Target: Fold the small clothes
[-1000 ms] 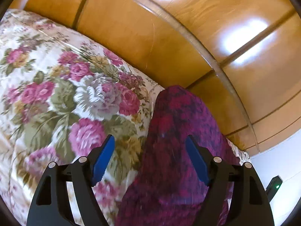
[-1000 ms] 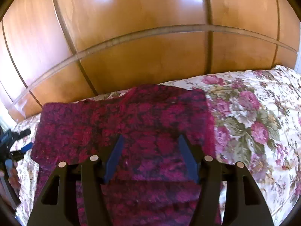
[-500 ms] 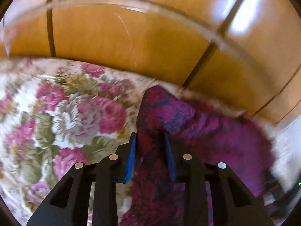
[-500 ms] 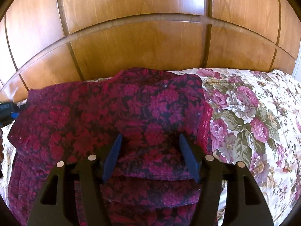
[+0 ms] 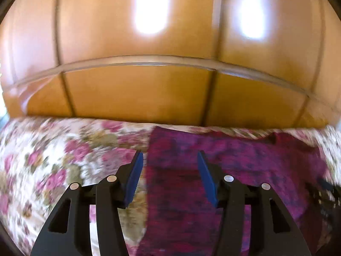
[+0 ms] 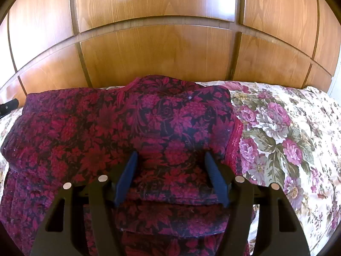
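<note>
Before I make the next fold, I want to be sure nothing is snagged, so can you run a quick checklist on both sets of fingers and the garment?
1. Left gripper free of cloth: ok; its fingers have just been opening, nothing pinched between them.
2. Right gripper free of cloth: ok; fingers spread over the garment, not pinching it.
3. Garment on the floral bedspread: ok.
4. Folded layer lying flat: ok in the right wrist view.
5. Garment's left edge straight: cannot tell; the left wrist view is blurred.
</note>
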`<state>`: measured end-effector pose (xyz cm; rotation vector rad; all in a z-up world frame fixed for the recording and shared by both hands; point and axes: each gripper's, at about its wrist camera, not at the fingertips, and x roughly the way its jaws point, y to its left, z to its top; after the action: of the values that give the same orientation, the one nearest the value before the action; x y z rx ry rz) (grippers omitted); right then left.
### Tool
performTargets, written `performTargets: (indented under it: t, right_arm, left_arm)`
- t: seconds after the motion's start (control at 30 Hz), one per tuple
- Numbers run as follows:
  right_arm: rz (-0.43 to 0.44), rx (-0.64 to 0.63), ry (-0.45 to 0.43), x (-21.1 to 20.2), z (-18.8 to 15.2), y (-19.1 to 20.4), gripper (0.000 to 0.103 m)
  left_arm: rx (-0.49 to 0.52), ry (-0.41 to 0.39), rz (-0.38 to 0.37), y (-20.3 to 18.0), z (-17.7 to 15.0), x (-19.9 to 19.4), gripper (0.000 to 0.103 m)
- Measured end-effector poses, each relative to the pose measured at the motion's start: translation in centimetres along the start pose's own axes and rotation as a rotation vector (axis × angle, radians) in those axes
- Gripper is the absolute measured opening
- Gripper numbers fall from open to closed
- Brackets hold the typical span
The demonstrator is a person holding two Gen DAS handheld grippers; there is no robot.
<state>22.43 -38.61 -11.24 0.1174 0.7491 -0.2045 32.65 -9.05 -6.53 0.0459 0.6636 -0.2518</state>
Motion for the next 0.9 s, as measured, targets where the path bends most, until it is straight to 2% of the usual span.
performTargets:
  t: [0.07, 0.13, 0.2, 0.33, 0.47, 0.63, 0.8, 0.9]
  right_arm:
    - [0.001, 0.0, -0.001, 0.0, 0.0, 0.0, 0.065]
    - [0.001, 0.0, 0.0, 0.0, 0.0, 0.0, 0.066]
    - [0.002, -0.001, -0.001, 0.0, 0.0, 0.0, 0.066]
    - [0.001, -0.002, -0.003, 0.2, 0.0, 0.1, 0.066]
    - [0.005, 0.002, -0.005, 0.2, 0.0, -0.1, 0.067]
    - [0.001, 0.001, -0.008, 0.1, 0.0, 0.0, 0.067]
    - [-0.002, -0.001, -0.009, 0.1, 0.0, 0.0, 0.067]
    - [-0.003, -0.002, -0.01, 0.1, 0.0, 0.0, 0.067]
  left_arm:
    - [0.034, 0.059, -0.053, -0.8, -0.3, 1.2, 0.052]
    - [0.043, 0.139, -0.057, -1.1, -0.9, 3.7, 0.052]
    - [0.023, 0.169, -0.067, -0.9, -1.6, 5.0, 0.052]
    - [-0.016, 0.154, -0.06, -0.6, -2.0, 5.0, 0.052]
    - [-0.076, 0.132, -0.056, 0.0, -1.9, 3.3, 0.052]
    - [-0.114, 0.09, -0.041, 0.8, -2.2, -0.3, 0.052]
    - [-0.1, 0.053, -0.033, 0.7, -3.3, -4.4, 0.052]
    - [-0.085, 0.017, -0.022, 0.4, -3.7, -6.3, 0.065]
